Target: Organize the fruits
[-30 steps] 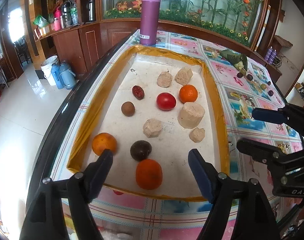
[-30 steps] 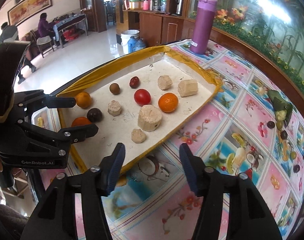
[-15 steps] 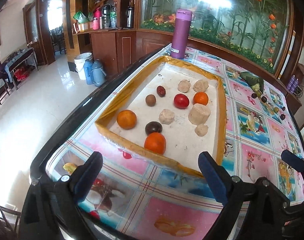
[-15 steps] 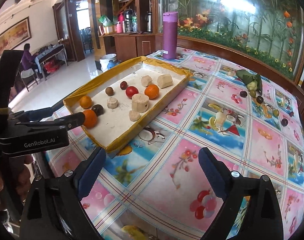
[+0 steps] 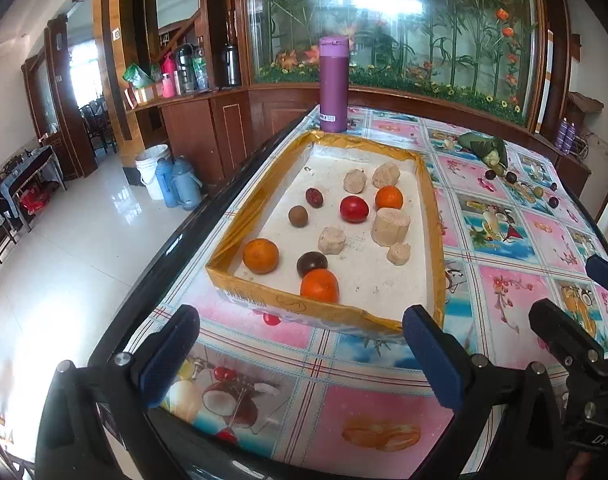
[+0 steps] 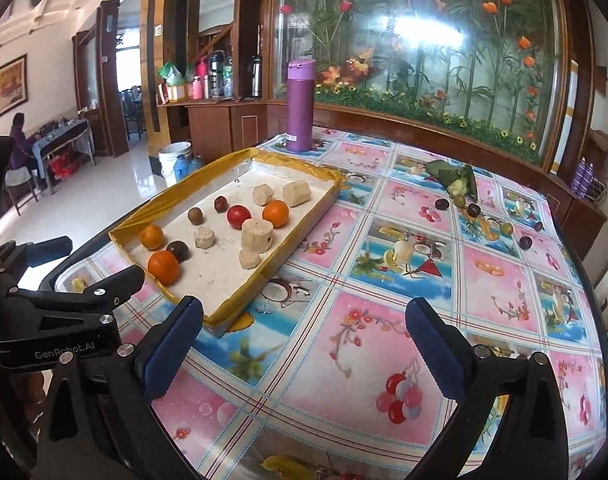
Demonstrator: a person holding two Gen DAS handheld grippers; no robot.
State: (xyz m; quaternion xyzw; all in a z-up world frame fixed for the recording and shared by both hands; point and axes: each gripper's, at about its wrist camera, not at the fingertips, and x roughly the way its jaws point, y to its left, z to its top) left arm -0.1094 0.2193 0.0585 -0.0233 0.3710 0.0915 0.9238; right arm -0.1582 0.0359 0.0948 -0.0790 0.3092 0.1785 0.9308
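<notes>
the worktop (image 6: 383, 320), covered in a pink and blue fruit-print cloth, carries everything. on its left part lies a shallow tray (image 5: 240, 224) with a yellow taped rim. a purple flask (image 5: 333, 84) stands upright just beyond the tray's far end. the left tool (image 5: 300, 356) hovers over the cloth near the tray's near rim, its jaws opening wide with nothing between them. the right tool (image 6: 304, 344) hangs over bare cloth beside the tray, its jaws likewise opening and empty. inside the tray sit three oranges (image 5: 260, 255), a red tomato (image 5: 354, 209), smaller dark fruits and several pale beige chunks (image 5: 390, 227). small dark and green fruits (image 6: 473, 210) lie scattered at the far right near a green leaf bundle (image 6: 443, 174).
</notes>
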